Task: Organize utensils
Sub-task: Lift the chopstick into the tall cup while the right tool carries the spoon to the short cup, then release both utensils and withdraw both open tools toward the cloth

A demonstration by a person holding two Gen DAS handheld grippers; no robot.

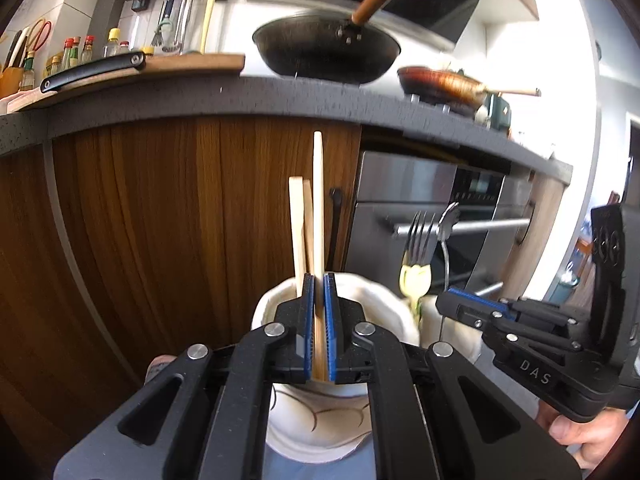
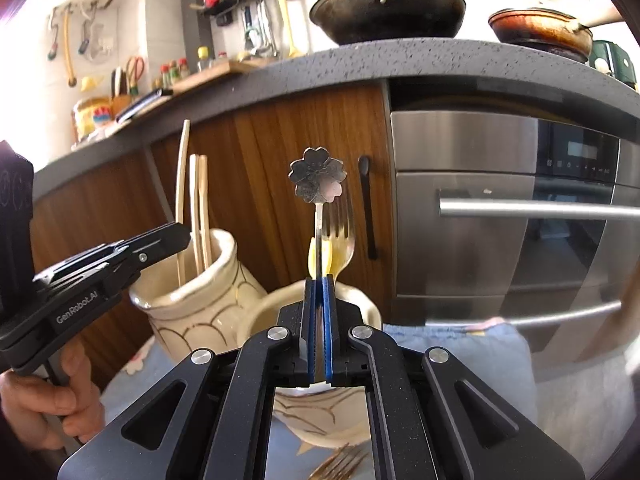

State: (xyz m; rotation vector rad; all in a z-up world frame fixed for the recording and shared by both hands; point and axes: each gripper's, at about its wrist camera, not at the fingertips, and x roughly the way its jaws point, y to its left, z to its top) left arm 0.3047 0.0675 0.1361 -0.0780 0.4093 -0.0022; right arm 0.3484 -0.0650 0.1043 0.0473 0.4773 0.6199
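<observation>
Between the left jaws stands a pale, matt wooden chopstick; between the right jaws, a polished metal spoon handle. Below both sit glossy glazed ceramic jars on soft blue cloth. Behind: speckled stone desk.

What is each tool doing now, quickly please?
Left tool: closed on a chopstick over the jar.
Right tool: closed on a spoon.

- My left tool hides the lower part of the wooden stick it pinches.
- The spoon bowl is hidden behind my right tool.
- Forks at the bottom edge are blurred and cut off.
</observation>
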